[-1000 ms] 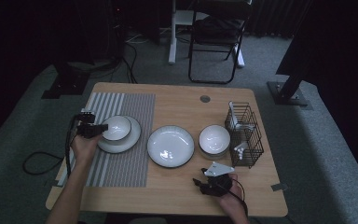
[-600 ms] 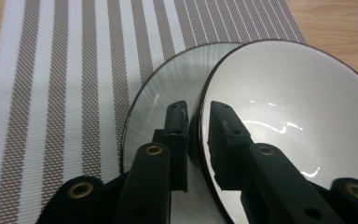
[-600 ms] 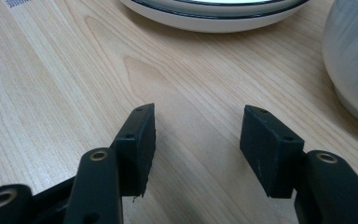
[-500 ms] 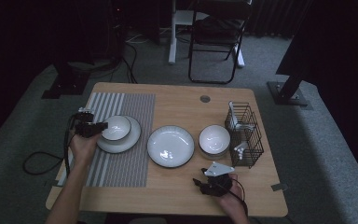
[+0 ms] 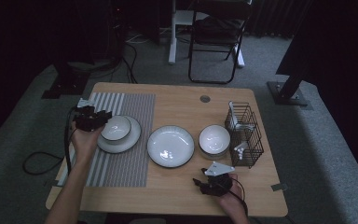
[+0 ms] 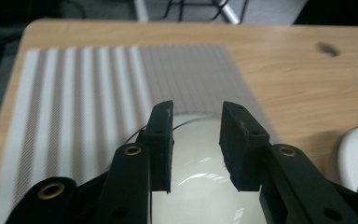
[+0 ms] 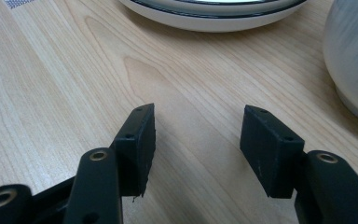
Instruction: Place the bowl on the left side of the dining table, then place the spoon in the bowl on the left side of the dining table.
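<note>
The black left hand-held gripper (image 5: 103, 116) is raised on an outstretched forearm, its jaws having just been opening, with nothing pressed between the pads. The black right hand-held gripper (image 5: 199, 183) sits low, jaws parted and empty, wrist bent inward

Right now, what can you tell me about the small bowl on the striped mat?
The small bowl is white and glossy with a dark rim, likely ceramic. It sits upright on a wider white plate on the grey striped mat, at the table's left. The left gripper hovers at its left rim, fingers just opened and apart, gripping nothing.
</note>
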Demonstrator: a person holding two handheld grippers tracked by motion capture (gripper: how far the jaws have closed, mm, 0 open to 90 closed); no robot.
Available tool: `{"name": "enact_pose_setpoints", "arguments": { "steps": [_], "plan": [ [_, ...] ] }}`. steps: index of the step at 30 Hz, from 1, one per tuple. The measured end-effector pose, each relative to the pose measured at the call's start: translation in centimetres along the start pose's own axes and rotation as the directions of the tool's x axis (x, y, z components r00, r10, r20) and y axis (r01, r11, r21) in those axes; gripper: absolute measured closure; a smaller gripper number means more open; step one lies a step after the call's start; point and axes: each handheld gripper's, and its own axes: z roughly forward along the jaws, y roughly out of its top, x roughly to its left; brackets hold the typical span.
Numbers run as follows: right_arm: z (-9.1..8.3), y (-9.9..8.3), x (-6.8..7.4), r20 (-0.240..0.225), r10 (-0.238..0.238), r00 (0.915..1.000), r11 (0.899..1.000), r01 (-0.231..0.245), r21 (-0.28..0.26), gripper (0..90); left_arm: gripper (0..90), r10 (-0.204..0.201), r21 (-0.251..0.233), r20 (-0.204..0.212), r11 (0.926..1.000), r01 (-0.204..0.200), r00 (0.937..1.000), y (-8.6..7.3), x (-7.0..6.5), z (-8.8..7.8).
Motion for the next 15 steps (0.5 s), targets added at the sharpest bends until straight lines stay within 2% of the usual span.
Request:
{"name": "enact_pose_setpoints", "arguments": {
  "steps": [5, 7, 8, 9, 11, 15],
  "plan": [
    [0.0, 0.0, 0.0, 0.003, -0.001, 1.0, 1.0, 0.001, 0.0, 44.7, 64.2, 0.056, -0.024, 0.065, 0.9982, -0.055, 0.9963, 1.5, -2.8, -0.2],
    [0.0, 0.0, 0.0, 0.003, -0.001, 1.0, 1.0, 0.001, 0.0, 44.7, 63.7, 0.062, -0.029, 0.091, 0.9978, -0.06, 0.9939, 1.9, -3.7, -0.1],
    [0.0, 0.0, 0.0, 0.003, -0.001, 1.0, 1.0, 0.001, 0.0, 44.7, 63.6, 0.062, -0.029, 0.091, 0.9978, -0.06, 0.9939, 1.9, -3.7, -0.1],
    [0.0, 0.0, 0.0, 0.002, 0.0, 1.0, 1.0, 0.0, 0.0, 44.8, 63.6, 0.072, -0.03, 0.13, 0.9972, -0.068, 0.9889, 2.4, -5.1, 0.3],
    [0.0, 0.0, -0.1, -0.004, 0.002, 1.0, 1.0, -0.002, 0.0, 44.7, 62.9, 0.094, -0.033, 0.155, 0.9954, -0.09, 0.9835, 2.7, -6.5, 0.6],
    [0.0, 0.0, -0.1, -0.008, 0.001, 1.0, 1.0, -0.001, 0.001, 44.5, 62.2, 0.125, -0.04, 0.22, 0.9921, -0.119, 0.9676, 3.5, -9.6, 1.6]
  ]
}}
